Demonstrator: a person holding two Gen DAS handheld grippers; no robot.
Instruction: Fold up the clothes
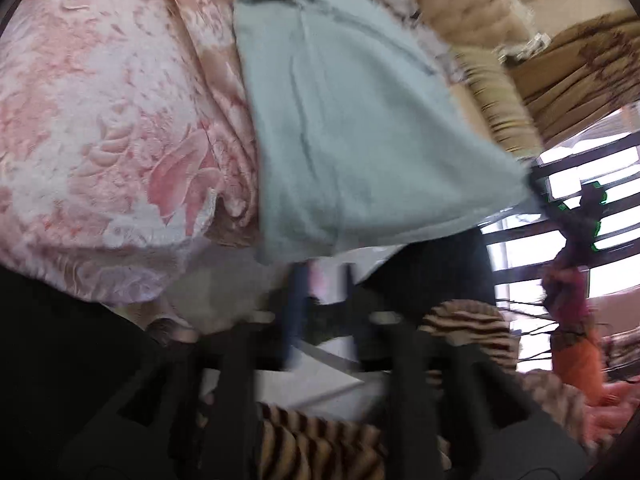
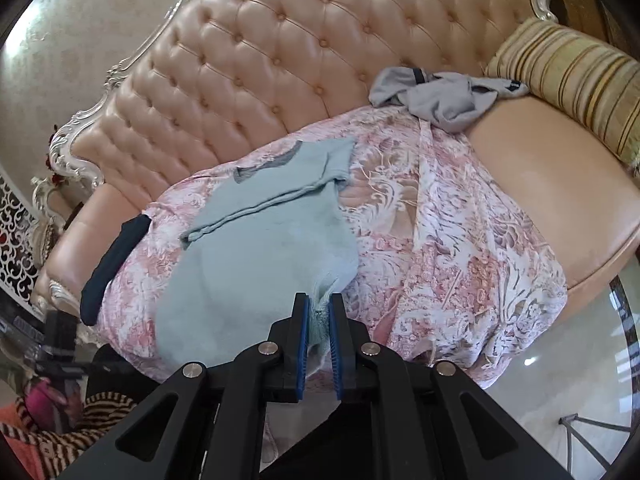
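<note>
Because its blue pads pinch a bunched corner of the pale blue T-shirt [image 2: 256, 256], the right gripper [image 2: 319, 312] can steer that lower edge for the fold. Nearby, the left gripper [image 1: 320, 300] stands parted with nothing between its fingers, the shirt's hem just ahead of it, though blur hides detail. Most of the shirt lies flat on the pink patterned throw [image 2: 460, 248] over the tufted sofa [image 2: 280, 60]. Farther back, a grey garment [image 2: 440, 96] waits crumpled beside a striped cushion [image 2: 572, 80].
</note>
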